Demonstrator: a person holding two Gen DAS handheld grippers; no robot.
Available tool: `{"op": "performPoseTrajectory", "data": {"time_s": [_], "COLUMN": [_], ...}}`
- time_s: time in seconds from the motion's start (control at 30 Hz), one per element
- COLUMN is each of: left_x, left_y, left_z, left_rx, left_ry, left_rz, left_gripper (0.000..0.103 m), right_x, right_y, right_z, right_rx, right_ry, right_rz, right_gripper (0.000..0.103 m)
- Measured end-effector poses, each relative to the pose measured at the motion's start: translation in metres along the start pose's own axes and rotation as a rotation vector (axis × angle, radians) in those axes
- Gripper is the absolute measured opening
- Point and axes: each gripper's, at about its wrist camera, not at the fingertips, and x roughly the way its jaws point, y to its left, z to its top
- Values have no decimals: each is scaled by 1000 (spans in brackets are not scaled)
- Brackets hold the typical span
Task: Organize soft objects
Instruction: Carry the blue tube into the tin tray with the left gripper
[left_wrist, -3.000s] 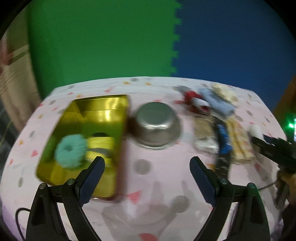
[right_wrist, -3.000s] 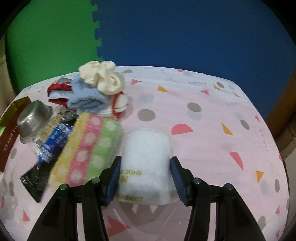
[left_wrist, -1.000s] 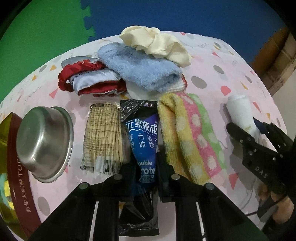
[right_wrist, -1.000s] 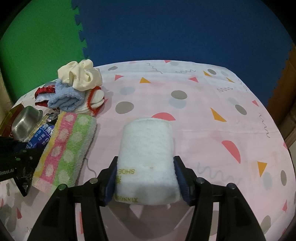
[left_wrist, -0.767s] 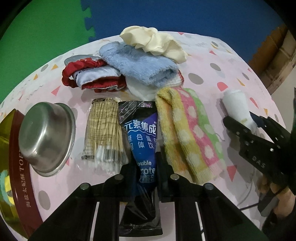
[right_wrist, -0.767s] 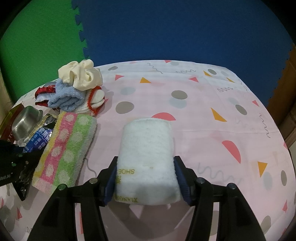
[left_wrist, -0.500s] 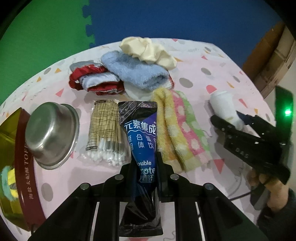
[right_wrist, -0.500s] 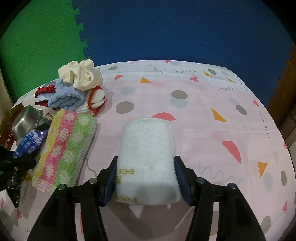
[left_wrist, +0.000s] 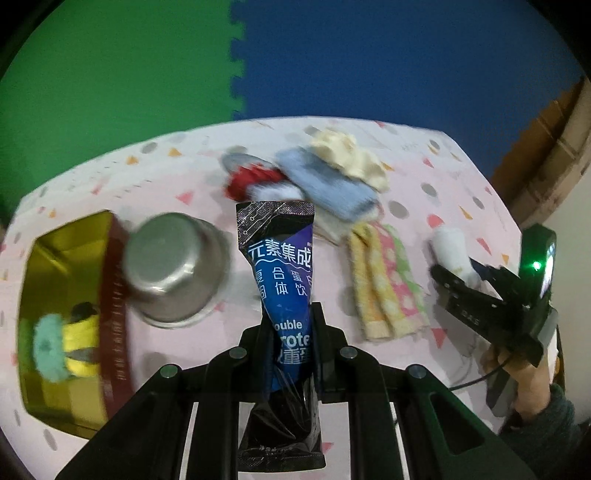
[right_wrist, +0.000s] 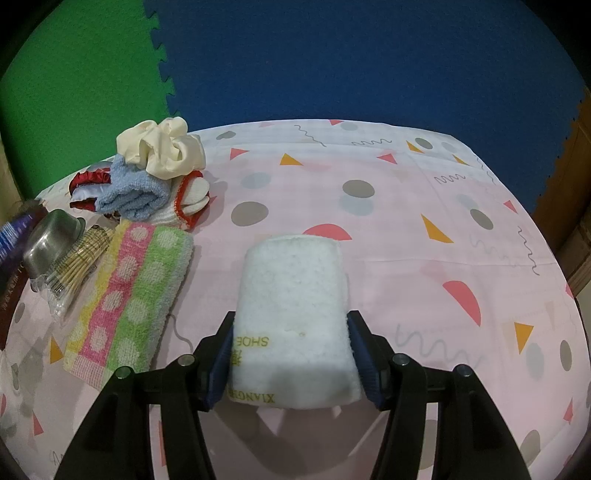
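My left gripper (left_wrist: 291, 332) is shut on a dark blue drink pouch (left_wrist: 282, 266) and holds it upright above the table. My right gripper (right_wrist: 290, 356) is shut on a rolled white towel (right_wrist: 293, 295), lifted a little over the pink cloth; it also shows in the left wrist view (left_wrist: 452, 251). A striped yellow, pink and green towel (right_wrist: 133, 295) lies left of it. A pile with a cream scrunchie (right_wrist: 162, 147), a blue towel (right_wrist: 133, 192) and a red and white cloth (right_wrist: 86, 184) sits at the back left.
A gold tin box (left_wrist: 66, 314) with a teal scrunchie (left_wrist: 50, 345) and a yellow item stands at the left. An upturned steel bowl (left_wrist: 173, 266) sits beside it. A pack of cotton swabs (right_wrist: 74, 269) lies by the bowl. The table edge curves at right.
My left gripper has lifted the blue pouch off the table and swung left toward the bowl and tin. My right gripper still holds the white towel in place.
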Motion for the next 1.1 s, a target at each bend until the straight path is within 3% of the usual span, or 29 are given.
{"op": "performPoseTrajectory", "data": {"time_s": [0.53,0.87,1.1], "left_x": [-26,-4,12], "left_y": [133,203,227], "left_z": [1,-5,-16], "left_rx": [-133,-209,-262], "left_ry": [-27,26,67], "left_rz": [262,347,340], "left_gripper": [14,14,14], "right_x": [0,0,0], "right_y": [0,-1,-1], "right_z": [0,1,0], "right_rx": [0,-2,-10], "right_ry": [1,2,4], "right_rz": [-1,-2,-7], "right_gripper": [60,60,60]}}
